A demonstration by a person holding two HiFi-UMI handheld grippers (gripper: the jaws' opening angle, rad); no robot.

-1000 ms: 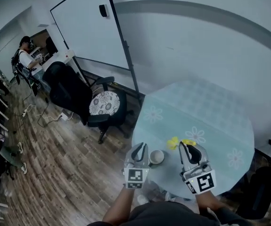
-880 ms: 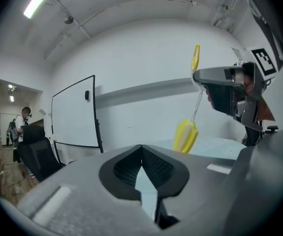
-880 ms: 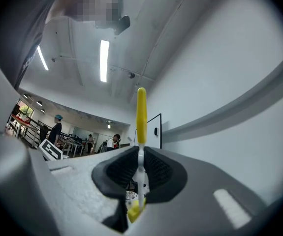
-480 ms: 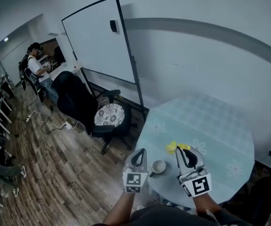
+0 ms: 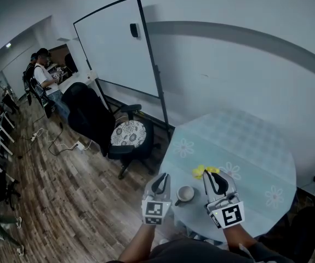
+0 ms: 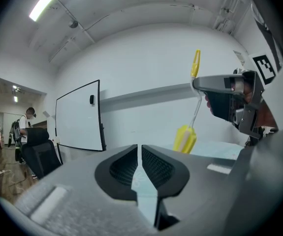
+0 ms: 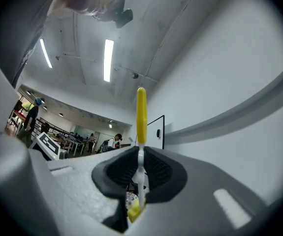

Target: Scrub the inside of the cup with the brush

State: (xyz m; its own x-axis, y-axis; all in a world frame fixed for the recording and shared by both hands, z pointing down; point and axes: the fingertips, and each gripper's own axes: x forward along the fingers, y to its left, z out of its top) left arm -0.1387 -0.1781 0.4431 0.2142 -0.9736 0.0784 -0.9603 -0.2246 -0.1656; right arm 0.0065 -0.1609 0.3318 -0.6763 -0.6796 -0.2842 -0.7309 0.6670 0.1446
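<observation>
At a round table printed with 3 flowers, a person holds 2 grippers side by side at the lower centre of the head view. 1 white cup stands upright on the table's near edge, between the 2 grippers and touching neither.

The right gripper is clenched on 1 brush. Its thin white shaft is pinched between the jaws, the yellow handle rises above them and the yellow head hangs below, just beyond the cup. The left gripper is clenched with nothing between its jaws, only a hairline gap showing in the left gripper view.

That view also catches the right gripper at upper right with the brush held upright.

Behind the table, 1 whiteboard on a dark stand fills the upper left of the head view. 1 black chair with a patterned seat stands on the wood floor beside it. 1 person stands at the far left; other figures beyond are too small to count.
</observation>
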